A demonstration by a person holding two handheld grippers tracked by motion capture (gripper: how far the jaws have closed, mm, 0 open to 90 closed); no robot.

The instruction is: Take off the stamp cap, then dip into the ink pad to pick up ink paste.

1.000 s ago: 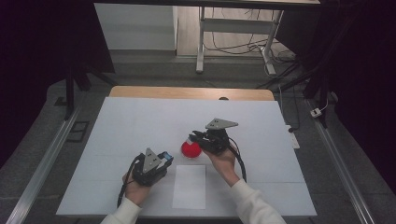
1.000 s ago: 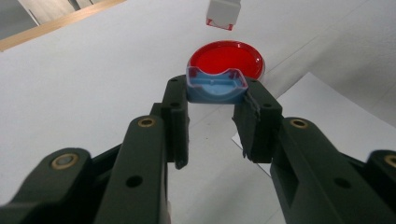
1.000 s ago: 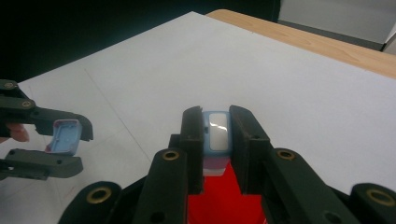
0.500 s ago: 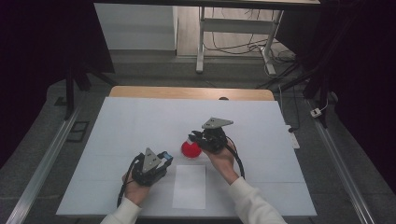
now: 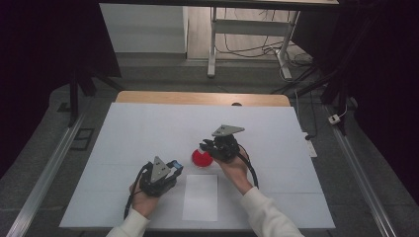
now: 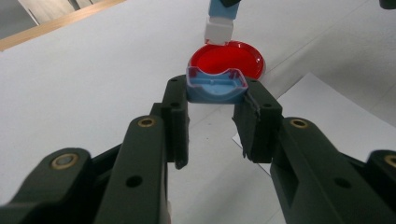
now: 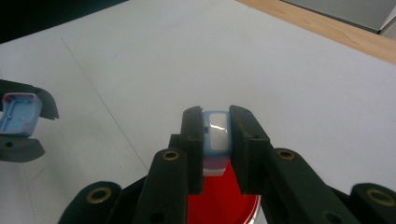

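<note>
The left gripper view shows the left tongs (image 6: 215,100) clamped on a blue cap (image 6: 216,85), hollow side up, with the red ink pad (image 6: 227,58) just beyond. The right gripper view shows the right tongs (image 7: 215,122) clamped on a blue stamp (image 7: 216,135) above that pad. From the high view, a white sheet (image 5: 200,196) lies between both tongs on the white bench (image 5: 148,123); grey floor and cables lie beyond.

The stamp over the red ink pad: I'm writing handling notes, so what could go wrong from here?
1. The stamp is pinched by the right gripper only at its narrow sides; if it slips, it may tilt and ink unevenly on the red ink pad.
2. The white paper lies loose beside the pad; an inked stamp might drag or smear it.
3. The blue cap, held by the left gripper at the tips, might pop out.
</note>
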